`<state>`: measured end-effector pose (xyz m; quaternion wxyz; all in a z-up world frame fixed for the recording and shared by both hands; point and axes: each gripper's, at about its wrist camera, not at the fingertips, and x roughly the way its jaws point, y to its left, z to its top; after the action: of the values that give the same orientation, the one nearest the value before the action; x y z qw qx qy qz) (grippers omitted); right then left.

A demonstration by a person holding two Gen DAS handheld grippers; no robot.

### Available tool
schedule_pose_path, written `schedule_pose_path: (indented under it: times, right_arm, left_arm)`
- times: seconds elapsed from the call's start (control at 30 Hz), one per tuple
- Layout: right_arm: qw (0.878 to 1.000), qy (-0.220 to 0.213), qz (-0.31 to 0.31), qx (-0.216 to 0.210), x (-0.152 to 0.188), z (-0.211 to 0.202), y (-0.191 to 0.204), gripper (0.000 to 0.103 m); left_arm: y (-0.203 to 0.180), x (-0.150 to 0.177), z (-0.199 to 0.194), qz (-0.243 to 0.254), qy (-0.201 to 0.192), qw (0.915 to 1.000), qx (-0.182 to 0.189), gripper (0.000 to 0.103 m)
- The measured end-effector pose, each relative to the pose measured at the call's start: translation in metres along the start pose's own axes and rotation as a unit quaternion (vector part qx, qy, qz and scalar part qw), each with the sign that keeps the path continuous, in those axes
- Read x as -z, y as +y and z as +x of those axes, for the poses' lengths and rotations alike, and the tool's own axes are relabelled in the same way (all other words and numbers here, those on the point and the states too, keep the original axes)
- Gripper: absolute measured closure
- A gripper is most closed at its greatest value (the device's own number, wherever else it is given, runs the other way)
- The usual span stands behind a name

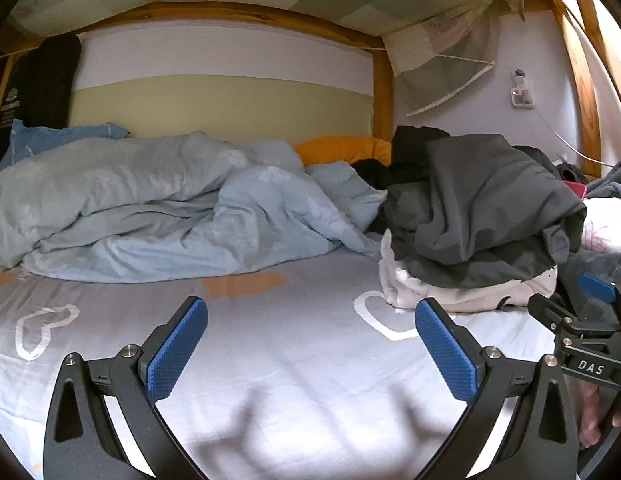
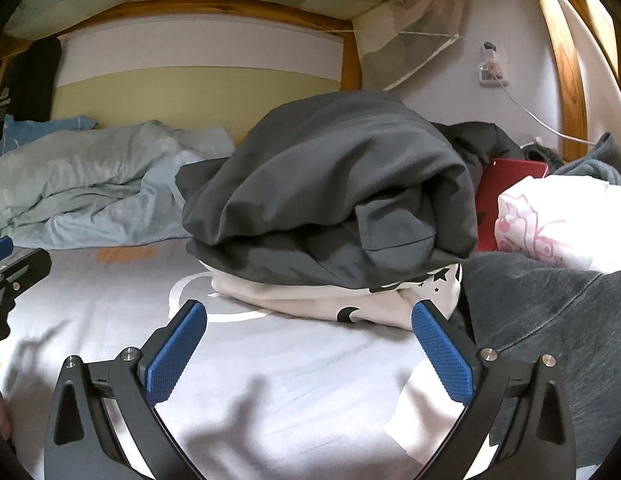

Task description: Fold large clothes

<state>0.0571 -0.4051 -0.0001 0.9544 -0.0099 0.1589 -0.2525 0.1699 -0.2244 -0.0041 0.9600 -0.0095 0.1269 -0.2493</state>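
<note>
Though both wide and empty, left tongs (image 1: 310, 350), right tongs (image 2: 310, 350) just short of dark garment (image 2: 330, 184).

The bed sheet (image 1: 290, 360) is pale lilac-grey with white heart outlines and orange patches. The duvet (image 1: 150, 208) is light blue with faint white flowers. A dark grey garment (image 2: 330, 184) lies on a white one with black stars and moons (image 2: 350, 304). The pillow (image 1: 346, 150) is orange, the finger pads (image 2: 174, 352) blue.

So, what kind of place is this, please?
Most likely a bedroom, on the lower level of a wooden bunk bed: a crumpled light blue duvet lies on the heart-print sheet, beside a pile of clothes.
</note>
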Motion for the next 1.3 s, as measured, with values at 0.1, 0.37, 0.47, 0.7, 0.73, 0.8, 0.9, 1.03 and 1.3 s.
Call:
schedule_pose_path:
  times: [0.1,0.37,0.47,0.7,0.73,0.8,0.9,1.03,1.3]
  right_arm:
    - [1.000,-0.005,-0.007,0.003,0.0004,-0.0002,0.0015,0.000]
    - [1.000,-0.015,-0.013,0.008,0.0008,-0.0020,0.0022,0.000]
    - [1.000,-0.014,-0.009,0.007,0.0007,-0.0021,0.0010,0.000]
    - [1.000,-0.014,-0.008,0.007,0.0004,-0.0024,0.0005,0.000]
    - [1.000,-0.014,-0.008,0.007,0.0005,-0.0024,0.0006,0.000]
    - [1.000,-0.013,-0.008,0.007,0.0005,-0.0027,0.0009,0.000]
    - [1.000,-0.013,-0.008,0.006,0.0006,-0.0029,0.0014,0.000]
    - [1.000,-0.011,-0.005,0.005,0.0005,-0.0026,0.0011,0.000]
    - [1.000,-0.011,-0.007,-0.001,0.0008,-0.0013,0.0013,0.000]
  left_arm:
    - [-0.0028,-0.0003,-0.0028,0.006,-0.006,1.0000,-0.004,0.000]
    - [-0.0064,-0.0007,-0.0021,0.018,-0.003,0.9998,-0.009,0.000]
    - [-0.0067,-0.0007,-0.0024,0.019,-0.002,0.9998,-0.010,0.000]
    - [-0.0066,-0.0008,-0.0025,0.019,-0.002,0.9998,-0.010,0.000]
    - [-0.0066,-0.0008,-0.0023,0.018,-0.002,0.9998,-0.010,0.000]
    - [-0.0067,-0.0007,-0.0027,0.019,-0.002,0.9998,-0.011,0.000]
    - [-0.0067,-0.0005,-0.0034,0.020,-0.003,0.9997,-0.011,0.000]
    - [-0.0071,-0.0005,-0.0031,0.021,-0.002,0.9997,-0.011,0.000]
    - [-0.0073,-0.0009,-0.0070,0.029,-0.008,0.9995,-0.012,0.000]
